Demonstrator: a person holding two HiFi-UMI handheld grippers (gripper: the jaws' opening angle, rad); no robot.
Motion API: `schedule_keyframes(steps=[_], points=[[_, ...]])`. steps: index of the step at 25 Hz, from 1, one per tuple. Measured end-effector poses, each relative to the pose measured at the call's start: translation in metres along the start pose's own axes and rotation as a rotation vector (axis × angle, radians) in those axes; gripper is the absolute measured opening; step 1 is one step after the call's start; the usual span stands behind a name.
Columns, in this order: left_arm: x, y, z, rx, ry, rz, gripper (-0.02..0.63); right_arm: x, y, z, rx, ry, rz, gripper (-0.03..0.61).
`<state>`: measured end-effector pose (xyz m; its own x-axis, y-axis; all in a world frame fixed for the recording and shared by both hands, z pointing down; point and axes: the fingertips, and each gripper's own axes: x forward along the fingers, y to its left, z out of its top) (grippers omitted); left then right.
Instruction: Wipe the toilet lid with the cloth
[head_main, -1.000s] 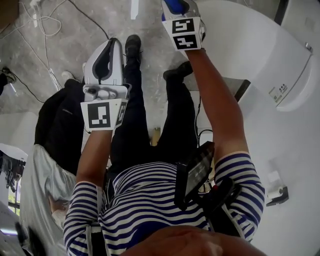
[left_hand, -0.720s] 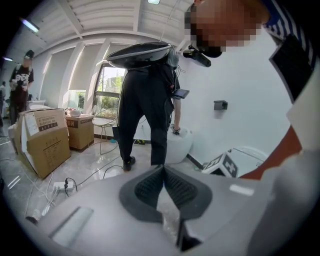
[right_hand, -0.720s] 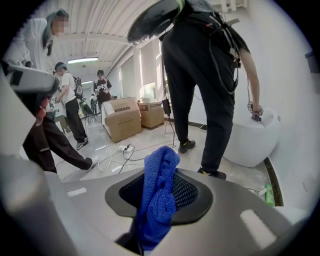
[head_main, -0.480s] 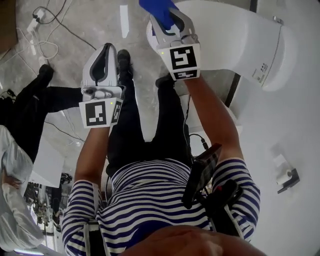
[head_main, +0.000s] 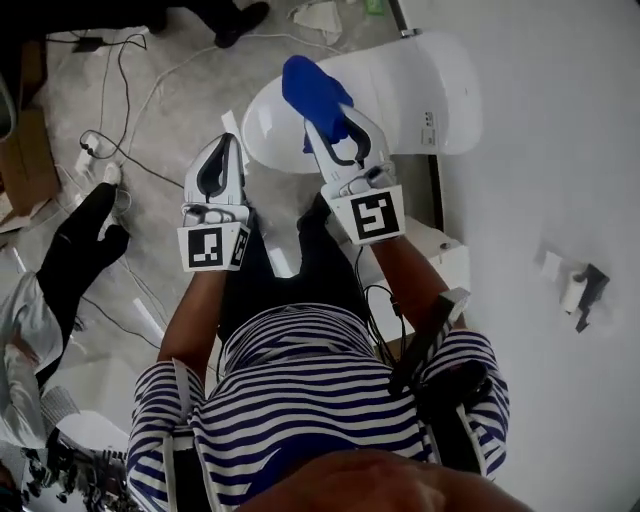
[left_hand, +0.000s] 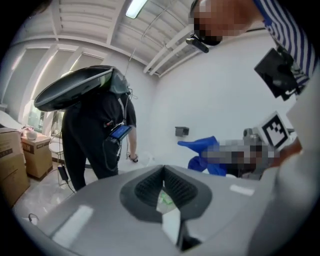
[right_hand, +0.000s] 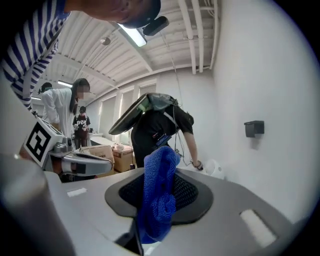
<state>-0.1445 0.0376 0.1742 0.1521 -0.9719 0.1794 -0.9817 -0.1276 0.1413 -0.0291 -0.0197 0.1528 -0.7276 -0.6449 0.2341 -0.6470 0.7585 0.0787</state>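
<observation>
My right fingers (right_hand: 192, 194) pinch the blue cloth (head_main: 312, 92), toilet lid (head_main: 400, 95) beyond them; left fingers (left_hand: 145, 187) pressed together, empty

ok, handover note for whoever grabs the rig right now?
Right gripper: shut on the blue cloth, which sticks out past the jaws.
Left gripper: jaws together, nothing in them, held to the left of the toilet's front end.
Toilet lid: white, down, straight ahead of the person.
Done: the cloth is picked up and brought over the front of the lid. No view shows it pressed on the lid.
Left: lower the cloth onto the lid and wipe across the whole top.
</observation>
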Motion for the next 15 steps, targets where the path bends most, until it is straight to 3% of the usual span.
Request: schedule_keyframes(steps=[7, 11, 15], points=[[-0.035, -0.096, 0.079, 0.059, -0.051, -0.085, 0.002, -0.134, -0.020, 0.042, 0.031, 0.027, -0.100, 0.118], [-0.031, -0.109, 0.098, 0.110, -0.044, -0.125, 0.002, -0.154, -0.022, 0.054, 0.108, 0.032, -0.190, 0.118], [-0.040, -0.109, 0.116, 0.102, -0.024, -0.174, 0.002, -0.160, -0.006, 0.074, 0.164, 0.034, -0.229, 0.118]])
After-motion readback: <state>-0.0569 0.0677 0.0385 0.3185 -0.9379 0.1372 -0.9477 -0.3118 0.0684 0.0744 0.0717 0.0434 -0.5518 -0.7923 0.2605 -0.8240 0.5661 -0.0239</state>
